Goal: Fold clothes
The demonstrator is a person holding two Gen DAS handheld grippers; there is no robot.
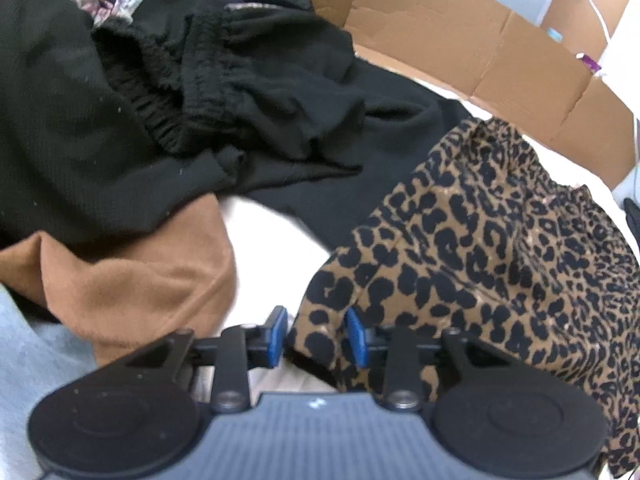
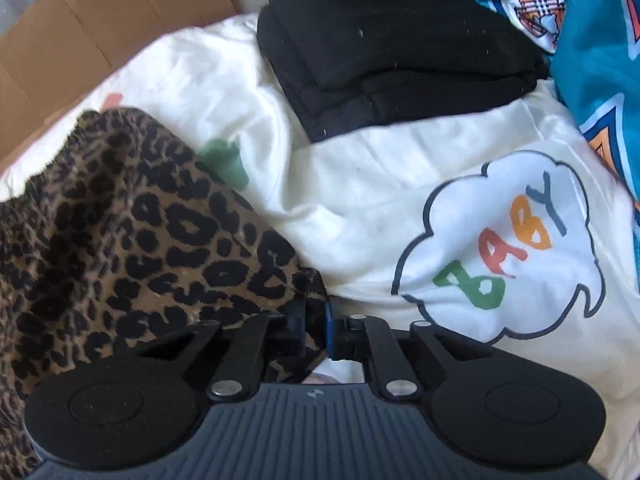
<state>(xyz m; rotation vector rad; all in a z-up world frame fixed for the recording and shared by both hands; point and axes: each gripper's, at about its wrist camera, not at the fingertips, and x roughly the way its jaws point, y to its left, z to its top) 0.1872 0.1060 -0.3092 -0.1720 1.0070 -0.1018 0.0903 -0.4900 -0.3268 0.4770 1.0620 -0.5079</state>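
Nearest to us, both grippers are pointing steeply down at the bed, each working a corner of the same leopard-print garment [image 1: 480, 248]. On the left gripper [image 1: 316, 338], we are seeing the two blue pads [image 1: 277, 336] standing a little apart, with the hem of the leopard cloth lying between them; whether the pads are actually pressing on it we cannot tell. On the right gripper [image 2: 316, 320], the fingers are drawn together and are pinching a fold of the leopard cloth's edge, which is bunching up over the left finger.

Moving outward in the left wrist view, the leopard garment is spreading away to the right, crumpled rather than flat, and a tan cloth [image 1: 132, 288] is lying just beside the gripper on the left. Beyond that, a heap of black clothes [image 1: 168, 112] with a gathered waistband is resting partly over the tan cloth. Farther back, a flattened cardboard box [image 1: 480, 48] is standing along the edge.

In the right wrist view, we are looking past the leopard garment onto a white sheet [image 2: 360, 200] printed with a cloud reading "BABY" [image 2: 500, 248]. Behind it, a folded black garment [image 2: 392, 40] is lying on the sheet, with a teal printed cloth [image 2: 592, 60] touching its right side.
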